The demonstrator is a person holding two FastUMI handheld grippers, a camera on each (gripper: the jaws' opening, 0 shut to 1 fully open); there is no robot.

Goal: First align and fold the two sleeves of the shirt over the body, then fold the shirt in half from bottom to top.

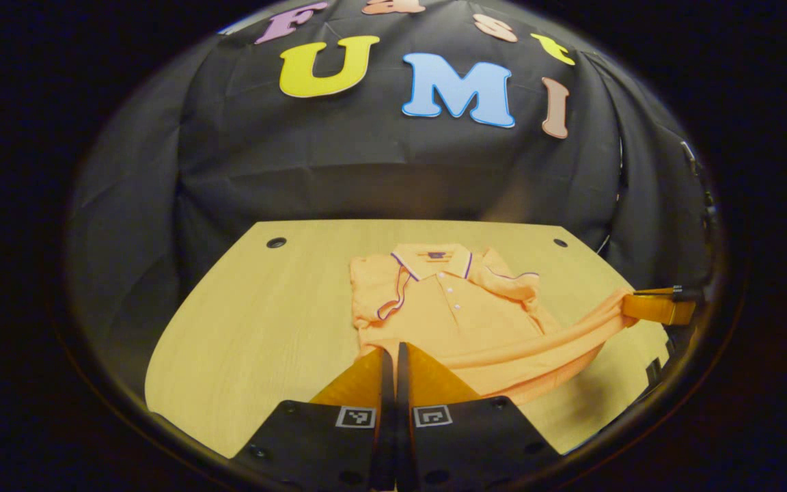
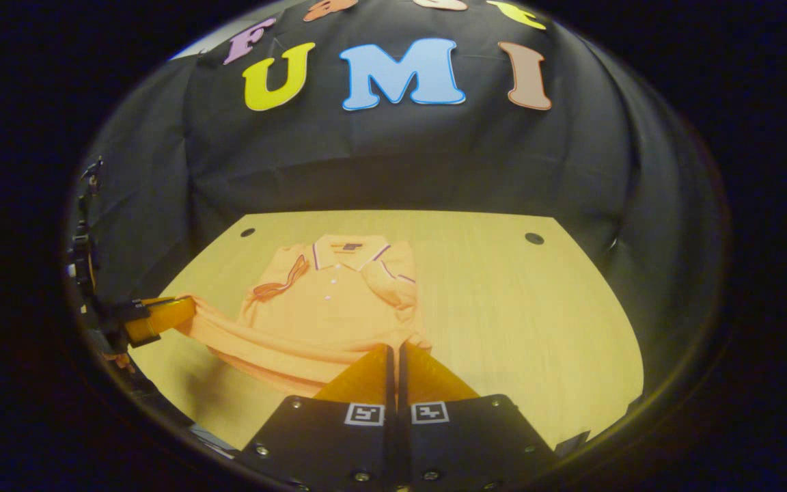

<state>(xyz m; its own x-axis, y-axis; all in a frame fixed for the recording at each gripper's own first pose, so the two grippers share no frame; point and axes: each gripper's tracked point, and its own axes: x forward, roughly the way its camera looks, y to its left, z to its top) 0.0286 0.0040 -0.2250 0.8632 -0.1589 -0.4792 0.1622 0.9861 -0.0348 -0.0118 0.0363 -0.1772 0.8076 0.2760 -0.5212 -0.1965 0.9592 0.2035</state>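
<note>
Orange short-sleeved polo shirt [image 1: 455,307] on a pale wooden table [image 1: 264,314] (sleeves folded in).
Left gripper [image 1: 391,352] and right gripper [image 2: 393,350] each pinched a hem corner — hem lifted.

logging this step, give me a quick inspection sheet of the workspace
surface: light wooden table, a dark round hole near each far corner
job's things: orange polo shirt, both sleeves folded over the body, bottom hem lifted off the table
clutter: nothing seen
grippers: left gripper shut on the hem's left corner; right gripper shut on its right corner
cables: nothing seen for certain
surroundings: black cloth wall behind the table
</note>
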